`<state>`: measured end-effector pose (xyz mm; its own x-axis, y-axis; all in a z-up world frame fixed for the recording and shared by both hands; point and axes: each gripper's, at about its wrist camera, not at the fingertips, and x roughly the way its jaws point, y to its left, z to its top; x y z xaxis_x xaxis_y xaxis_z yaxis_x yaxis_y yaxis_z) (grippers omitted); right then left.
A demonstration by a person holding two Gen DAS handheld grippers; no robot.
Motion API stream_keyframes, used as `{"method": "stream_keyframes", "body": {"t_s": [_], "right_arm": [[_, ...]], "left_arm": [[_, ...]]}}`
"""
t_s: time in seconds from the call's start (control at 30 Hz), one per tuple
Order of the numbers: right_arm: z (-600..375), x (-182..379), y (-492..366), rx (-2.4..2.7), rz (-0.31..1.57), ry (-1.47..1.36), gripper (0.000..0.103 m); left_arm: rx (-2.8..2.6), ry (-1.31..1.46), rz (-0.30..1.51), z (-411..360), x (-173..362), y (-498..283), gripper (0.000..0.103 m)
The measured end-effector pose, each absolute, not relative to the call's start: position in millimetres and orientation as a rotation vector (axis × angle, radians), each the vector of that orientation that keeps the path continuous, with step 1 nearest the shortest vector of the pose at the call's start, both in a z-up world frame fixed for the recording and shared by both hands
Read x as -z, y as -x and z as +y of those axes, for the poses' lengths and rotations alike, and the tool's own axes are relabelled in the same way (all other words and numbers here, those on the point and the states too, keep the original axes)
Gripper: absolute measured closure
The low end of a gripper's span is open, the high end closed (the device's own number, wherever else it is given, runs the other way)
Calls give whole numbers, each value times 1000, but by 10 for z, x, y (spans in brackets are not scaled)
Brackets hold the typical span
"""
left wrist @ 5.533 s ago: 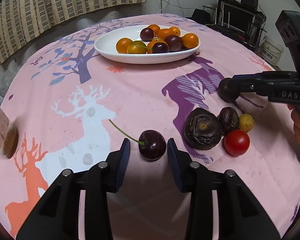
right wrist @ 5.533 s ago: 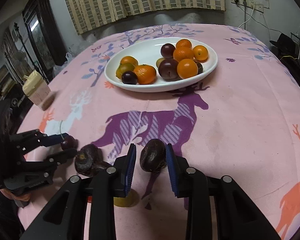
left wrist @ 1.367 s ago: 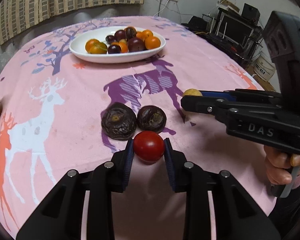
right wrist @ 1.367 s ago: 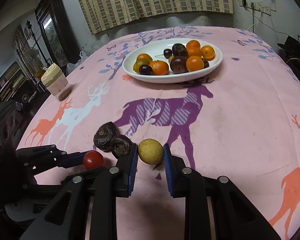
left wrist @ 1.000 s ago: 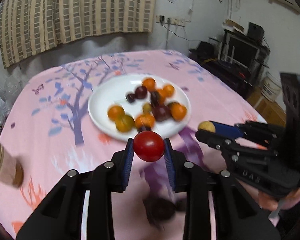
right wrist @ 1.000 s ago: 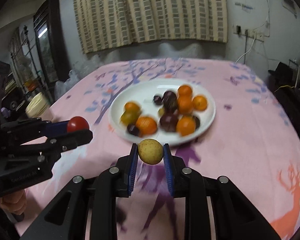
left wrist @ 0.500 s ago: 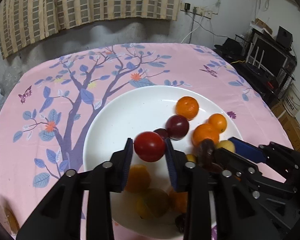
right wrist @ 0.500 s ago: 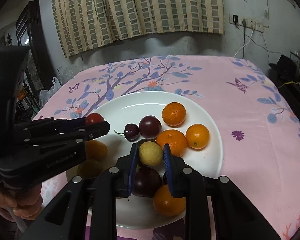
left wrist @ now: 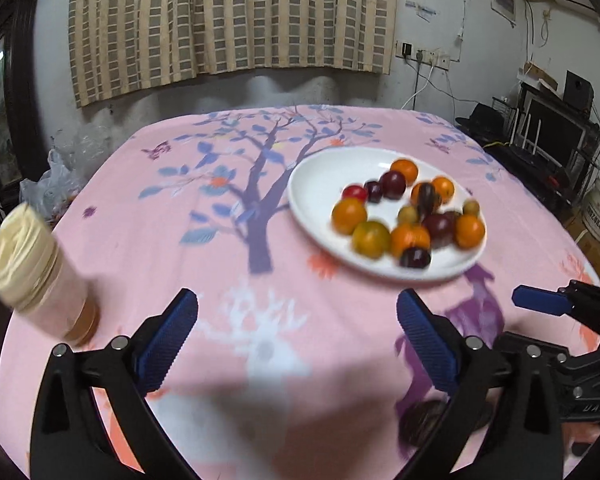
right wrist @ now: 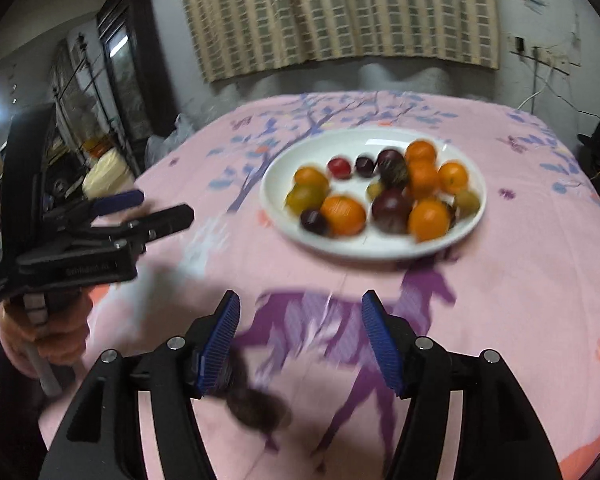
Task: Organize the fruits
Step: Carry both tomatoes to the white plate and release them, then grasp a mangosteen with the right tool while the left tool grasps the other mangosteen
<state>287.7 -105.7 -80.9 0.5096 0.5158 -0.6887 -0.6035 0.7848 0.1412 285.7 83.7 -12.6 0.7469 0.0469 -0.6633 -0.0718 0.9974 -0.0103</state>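
A white plate (left wrist: 320, 184) (right wrist: 284, 184) on the pink tablecloth holds several oranges, dark plums, a cherry, a red tomato (left wrist: 354, 192) (right wrist: 339, 166) and a yellow fruit (right wrist: 468, 200). My left gripper (left wrist: 296, 336) is open and empty, well back from the plate; it also shows in the right wrist view (right wrist: 156, 208). My right gripper (right wrist: 300, 340) is open and empty above a dark wrinkled fruit (right wrist: 256, 400), which also shows blurred low in the left wrist view (left wrist: 424, 420).
A jar with a cream lid (left wrist: 32, 268) stands at the table's left edge. Shelves and a dark cabinet (right wrist: 132, 60) are past the left side. Electronics and a bucket (left wrist: 596, 212) stand to the right. A curtain hangs behind the table.
Both grippers have opened, left the red tomato and the yellow fruit on the plate, and pulled back toward the near side of the table.
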Motion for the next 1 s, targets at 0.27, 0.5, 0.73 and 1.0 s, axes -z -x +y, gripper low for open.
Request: {"method": "stream_keyframes", "body": {"t_s": [0.27,0.5,0.73,1.0], "right_arm": [[-819,1068,-2514,-700,829,355,39],[-739,1167,-2522,-687,841,410,51],[-686,1185,-2487,-682,801,450,54],[-721,1152,-2475,-683,782,440,68]], "left_arm": [[-131,129,792,1073,348,-2641,5],[-138,152,793,1124,347,-2628,5],[-127,144,792,1096,329,-2627,5],[-113,138,808,1066,362,-2639,5]]}}
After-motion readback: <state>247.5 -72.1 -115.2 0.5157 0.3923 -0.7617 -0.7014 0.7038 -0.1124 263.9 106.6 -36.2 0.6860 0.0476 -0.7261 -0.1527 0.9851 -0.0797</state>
